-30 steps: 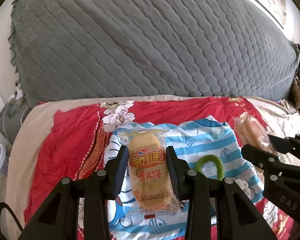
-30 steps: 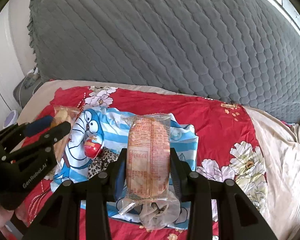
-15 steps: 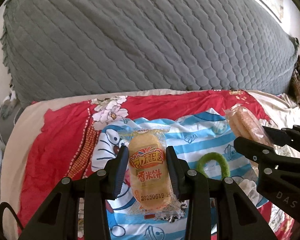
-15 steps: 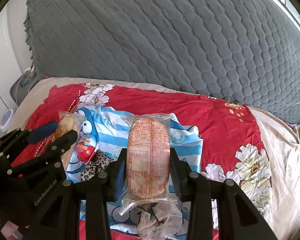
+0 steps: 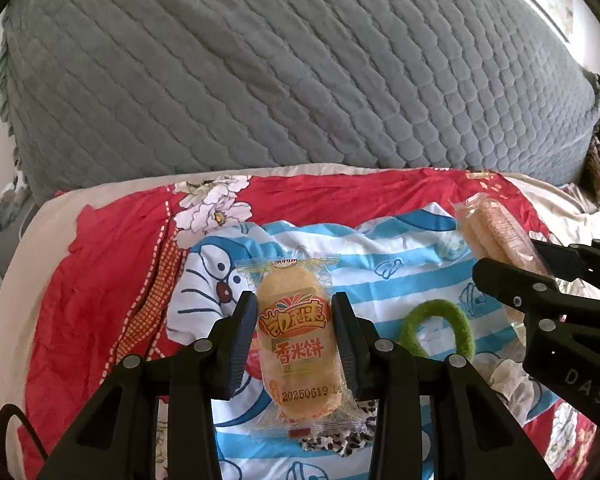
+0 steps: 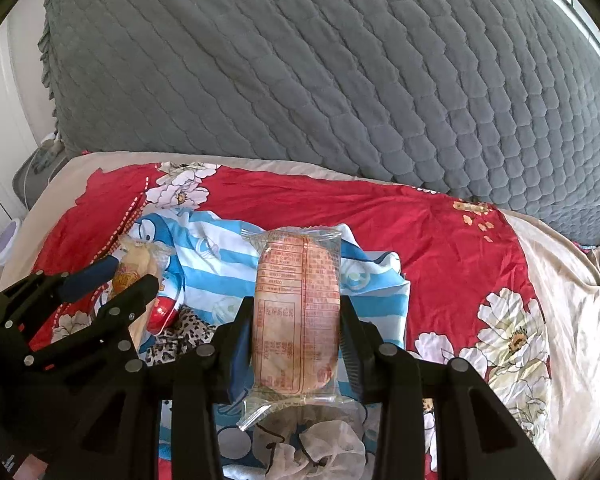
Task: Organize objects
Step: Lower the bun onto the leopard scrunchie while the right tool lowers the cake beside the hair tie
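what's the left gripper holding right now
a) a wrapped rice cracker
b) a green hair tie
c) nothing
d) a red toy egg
a: in the left wrist view the left gripper has its jaws pressed on both sides of a wrapped rice cracker, while the green hair tie lies loose on the striped cloth.

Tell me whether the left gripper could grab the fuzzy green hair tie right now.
Probably not yet: the left gripper is shut on a yellow rice cracker packet. The green hair tie lies uncovered just beside it on the striped cloth.
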A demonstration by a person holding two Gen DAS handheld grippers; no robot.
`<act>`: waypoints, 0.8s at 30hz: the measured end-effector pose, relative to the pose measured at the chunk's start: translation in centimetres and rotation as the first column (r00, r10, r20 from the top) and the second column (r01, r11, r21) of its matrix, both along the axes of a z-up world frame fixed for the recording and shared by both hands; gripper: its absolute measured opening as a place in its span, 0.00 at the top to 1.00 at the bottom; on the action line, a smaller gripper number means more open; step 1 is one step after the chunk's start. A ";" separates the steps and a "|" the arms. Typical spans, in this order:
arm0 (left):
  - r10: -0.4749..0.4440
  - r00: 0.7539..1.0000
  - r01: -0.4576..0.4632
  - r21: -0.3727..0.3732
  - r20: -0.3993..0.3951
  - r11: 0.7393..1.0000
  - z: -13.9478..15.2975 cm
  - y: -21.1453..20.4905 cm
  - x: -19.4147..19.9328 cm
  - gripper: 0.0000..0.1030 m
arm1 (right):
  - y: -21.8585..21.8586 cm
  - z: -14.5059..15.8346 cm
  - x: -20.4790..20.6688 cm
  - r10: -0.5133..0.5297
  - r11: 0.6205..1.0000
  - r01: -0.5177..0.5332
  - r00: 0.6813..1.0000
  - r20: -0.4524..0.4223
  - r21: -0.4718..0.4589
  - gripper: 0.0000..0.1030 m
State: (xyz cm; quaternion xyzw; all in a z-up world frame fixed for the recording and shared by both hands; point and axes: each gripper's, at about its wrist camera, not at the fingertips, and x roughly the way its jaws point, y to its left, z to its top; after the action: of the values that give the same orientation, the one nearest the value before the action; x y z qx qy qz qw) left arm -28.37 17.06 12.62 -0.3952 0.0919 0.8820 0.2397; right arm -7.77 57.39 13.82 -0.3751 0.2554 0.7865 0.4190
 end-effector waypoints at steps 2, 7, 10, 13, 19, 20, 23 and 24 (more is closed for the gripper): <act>-0.002 1.000 0.002 -0.004 0.001 1.000 -0.2 0.2 -0.1 0.61 | 0.1 -0.2 -0.1 0.001 1.000 -0.001 1.000 0.001 0.003 0.61; -0.004 1.000 0.004 -0.008 0.008 1.000 -0.6 0.4 -0.2 0.61 | 0.3 -1.0 -0.2 0.002 1.000 -0.002 1.000 0.007 -0.009 0.61; -0.008 1.000 0.009 -0.015 0.007 1.000 -1.0 0.6 -0.2 0.61 | 0.4 -1.6 -0.3 0.005 1.000 -0.005 1.000 0.013 -0.013 0.61; -0.017 1.000 0.017 -0.023 0.009 1.000 -1.6 0.9 -0.1 0.61 | 0.4 -2.1 -0.4 0.006 1.000 -0.006 1.000 0.020 -0.017 0.61; -0.039 0.999 0.039 -0.029 0.023 0.999 -2.7 1.6 0.1 0.61 | 0.7 -3.7 -0.5 0.009 0.999 -0.008 0.999 0.042 -0.037 0.61; -0.043 0.999 0.044 -0.031 0.024 0.999 -2.9 1.7 0.1 0.61 | 0.8 -4.0 -0.6 0.011 0.999 -0.009 0.999 0.045 -0.042 0.61; -0.054 0.998 0.055 -0.038 0.029 0.998 -3.5 2.0 0.3 0.61 | 1.0 -4.8 -0.5 0.007 0.999 -0.004 0.999 0.053 -0.052 0.61; -0.057 0.998 0.059 -0.041 0.029 0.997 -3.7 2.1 0.3 0.61 | 1.1 -5.0 -0.5 0.006 0.998 -0.003 0.998 0.056 -0.057 0.61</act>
State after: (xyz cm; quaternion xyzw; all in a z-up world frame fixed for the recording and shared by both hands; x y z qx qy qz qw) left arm -28.08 19.21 8.93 -0.4097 0.1185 0.8669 0.2581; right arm -8.27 58.46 8.78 -0.4094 0.2651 0.7690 0.4132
